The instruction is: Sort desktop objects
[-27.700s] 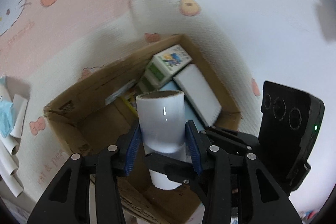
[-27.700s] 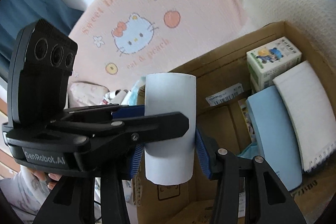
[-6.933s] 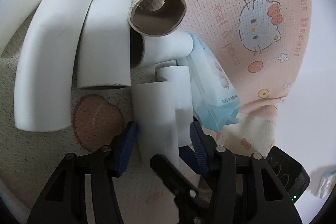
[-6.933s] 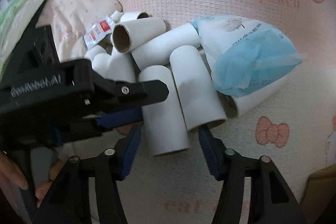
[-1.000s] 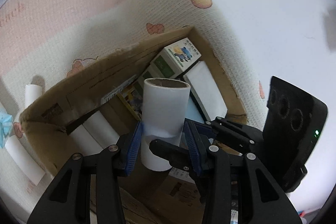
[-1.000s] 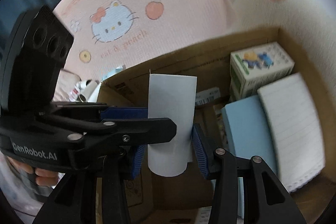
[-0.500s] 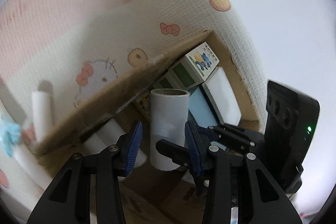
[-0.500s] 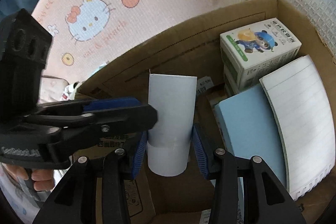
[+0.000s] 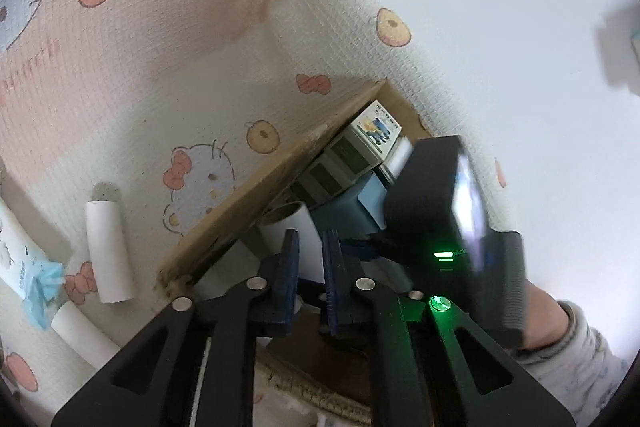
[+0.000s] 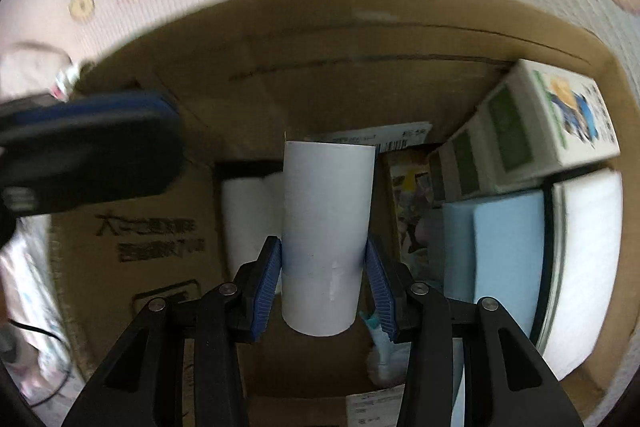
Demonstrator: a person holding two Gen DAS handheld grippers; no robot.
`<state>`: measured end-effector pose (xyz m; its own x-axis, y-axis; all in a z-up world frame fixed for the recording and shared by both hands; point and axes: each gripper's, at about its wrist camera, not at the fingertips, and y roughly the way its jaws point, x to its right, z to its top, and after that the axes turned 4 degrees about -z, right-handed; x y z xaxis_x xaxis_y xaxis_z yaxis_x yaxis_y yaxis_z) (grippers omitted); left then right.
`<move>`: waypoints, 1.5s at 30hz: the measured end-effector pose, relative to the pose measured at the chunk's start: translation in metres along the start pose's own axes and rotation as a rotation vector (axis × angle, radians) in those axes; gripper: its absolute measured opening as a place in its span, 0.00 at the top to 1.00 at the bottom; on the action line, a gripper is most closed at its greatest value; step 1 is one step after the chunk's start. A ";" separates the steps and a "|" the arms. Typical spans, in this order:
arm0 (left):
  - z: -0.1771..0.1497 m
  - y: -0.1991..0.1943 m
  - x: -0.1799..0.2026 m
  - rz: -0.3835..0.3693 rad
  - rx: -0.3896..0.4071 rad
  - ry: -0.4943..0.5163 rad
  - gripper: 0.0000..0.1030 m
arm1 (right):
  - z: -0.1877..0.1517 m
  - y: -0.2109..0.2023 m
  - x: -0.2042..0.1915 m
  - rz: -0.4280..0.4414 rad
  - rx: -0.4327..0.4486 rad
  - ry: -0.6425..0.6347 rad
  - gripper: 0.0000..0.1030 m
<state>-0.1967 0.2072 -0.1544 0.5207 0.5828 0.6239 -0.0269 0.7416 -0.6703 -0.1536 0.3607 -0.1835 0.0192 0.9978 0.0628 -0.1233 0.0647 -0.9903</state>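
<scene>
My right gripper is shut on a white cardboard tube, held upright low inside the brown cardboard box. Two more white tubes lie on the box floor behind it. My left gripper has its blue pads nearly together with nothing between them, at the box's near wall; the tube in the right gripper shows just beyond its fingers. The right gripper's black body fills the right of the left wrist view.
The box holds a cartoon-printed carton, a blue pad and a white notebook. Outside it, on the Hello Kitty blanket, lie white tubes and a blue tissue pack.
The left gripper has let go of its tube, closed, and drawn back outside the box wall. The right gripper has gone deeper into the box with its tube.
</scene>
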 end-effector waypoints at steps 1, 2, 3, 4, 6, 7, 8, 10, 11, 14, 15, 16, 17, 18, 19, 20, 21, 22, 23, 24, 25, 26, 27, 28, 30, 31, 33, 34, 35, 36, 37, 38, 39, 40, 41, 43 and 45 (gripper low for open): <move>-0.002 -0.002 0.000 0.008 0.008 0.014 0.88 | 0.001 0.005 -0.003 -0.015 -0.024 -0.014 0.61; -0.003 -0.004 0.000 0.013 0.011 0.024 0.88 | 0.002 0.008 -0.004 -0.021 -0.036 -0.022 0.61; -0.003 -0.006 -0.002 0.017 0.011 0.032 0.88 | 0.002 0.013 -0.006 -0.029 -0.056 -0.032 0.61; -0.003 -0.009 -0.005 0.021 0.012 0.035 0.88 | 0.003 0.017 -0.008 -0.041 -0.073 -0.041 0.61; -0.004 -0.013 -0.010 0.040 0.012 0.042 0.88 | 0.004 0.024 -0.012 -0.090 -0.094 -0.066 0.61; -0.005 -0.015 -0.014 0.043 0.016 0.050 0.88 | 0.004 0.025 -0.014 -0.110 -0.101 -0.076 0.61; -0.005 -0.018 -0.017 0.030 0.020 0.050 0.88 | 0.005 0.027 -0.015 -0.130 -0.104 -0.088 0.61; -0.004 -0.024 -0.026 -0.009 0.037 0.030 0.88 | 0.007 0.029 -0.018 -0.171 -0.112 -0.109 0.61; -0.003 -0.028 -0.028 -0.023 0.042 0.023 0.88 | 0.007 0.030 -0.018 -0.180 -0.116 -0.117 0.61; -0.003 -0.034 -0.033 -0.038 0.057 0.011 0.88 | 0.005 0.035 -0.014 -0.151 -0.136 -0.100 0.61; -0.003 -0.034 -0.033 -0.041 0.057 0.010 0.88 | 0.004 0.037 -0.013 -0.145 -0.145 -0.093 0.61; -0.003 -0.034 -0.034 -0.041 0.056 0.010 0.88 | 0.003 0.037 -0.013 -0.146 -0.132 -0.097 0.61; -0.003 -0.035 -0.034 -0.039 0.058 0.010 0.88 | 0.002 0.036 -0.013 -0.148 -0.114 -0.101 0.61; -0.004 -0.035 -0.033 -0.038 0.058 0.009 0.88 | 0.000 0.036 -0.013 -0.152 -0.106 -0.102 0.61; -0.003 -0.035 -0.033 -0.037 0.054 0.006 0.88 | -0.001 0.036 -0.013 -0.154 -0.097 -0.099 0.61; -0.004 -0.034 -0.033 -0.036 0.052 0.004 0.87 | -0.001 0.035 -0.013 -0.156 -0.094 -0.099 0.61; -0.004 -0.035 -0.033 -0.030 0.050 0.003 0.87 | -0.002 0.035 -0.013 -0.159 -0.096 -0.105 0.61; -0.004 -0.034 -0.032 -0.019 0.049 0.004 0.86 | -0.003 0.035 -0.013 -0.157 -0.098 -0.107 0.60; -0.006 -0.035 -0.032 -0.014 0.049 0.005 0.85 | -0.003 0.034 -0.012 -0.153 -0.098 -0.108 0.60; -0.007 -0.035 -0.030 -0.011 0.048 0.006 0.83 | -0.004 0.032 -0.011 -0.145 -0.094 -0.103 0.60; -0.008 -0.035 -0.029 -0.009 0.047 0.005 0.79 | -0.004 0.031 -0.009 -0.138 -0.094 -0.101 0.60; -0.008 -0.034 -0.027 -0.007 0.046 0.005 0.77 | -0.005 0.030 -0.009 -0.133 -0.095 -0.105 0.60; -0.008 -0.033 -0.026 -0.004 0.045 0.006 0.73 | -0.006 0.028 -0.007 -0.127 -0.094 -0.104 0.60; -0.009 -0.032 -0.024 0.004 0.042 0.010 0.69 | -0.006 0.027 -0.006 -0.121 -0.093 -0.101 0.60; -0.010 -0.029 -0.019 0.037 0.034 0.020 0.69 | -0.007 0.026 -0.004 -0.115 -0.096 -0.101 0.60; -0.011 -0.029 -0.018 0.051 0.031 0.024 0.69 | -0.007 0.025 -0.004 -0.114 -0.096 -0.095 0.60; -0.011 -0.028 -0.017 0.065 0.030 0.023 0.69 | -0.008 0.024 -0.002 -0.116 -0.095 -0.089 0.60; -0.012 -0.029 -0.016 0.066 0.028 0.017 0.68 | -0.009 0.023 -0.002 -0.116 -0.094 -0.090 0.60; -0.012 -0.029 -0.016 0.065 0.024 0.010 0.68 | -0.010 0.022 -0.002 -0.116 -0.093 -0.093 0.60; -0.012 -0.029 -0.016 0.068 0.022 0.007 0.67 | -0.011 0.021 -0.001 -0.116 -0.097 -0.093 0.60; -0.012 -0.029 -0.015 0.074 0.018 0.007 0.66 | -0.012 0.020 0.001 -0.114 -0.101 -0.084 0.59; -0.012 -0.029 -0.013 0.082 0.009 0.010 0.65 | -0.012 0.017 0.004 -0.103 -0.104 -0.073 0.59; -0.011 -0.028 -0.011 0.092 -0.004 0.014 0.63 | -0.014 0.013 0.007 -0.086 -0.101 -0.065 0.59; -0.011 -0.027 -0.008 0.102 -0.013 0.019 0.62 | -0.015 0.008 0.008 -0.061 -0.094 -0.058 0.59; -0.010 -0.027 -0.004 0.112 -0.023 0.025 0.62 | -0.015 0.001 0.011 -0.042 -0.082 -0.052 0.58; -0.008 -0.024 0.006 0.122 -0.043 0.045 0.62 | -0.026 -0.016 0.019 -0.042 -0.050 -0.057 0.57; -0.005 -0.018 0.020 0.139 -0.062 0.081 0.60 | -0.034 -0.038 0.025 -0.029 -0.005 -0.079 0.55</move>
<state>-0.1814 0.2032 -0.1321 0.5831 0.6478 0.4903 -0.0524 0.6322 -0.7730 -0.1146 0.3828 -0.1489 -0.0557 0.9934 0.1007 -0.1187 0.0936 -0.9885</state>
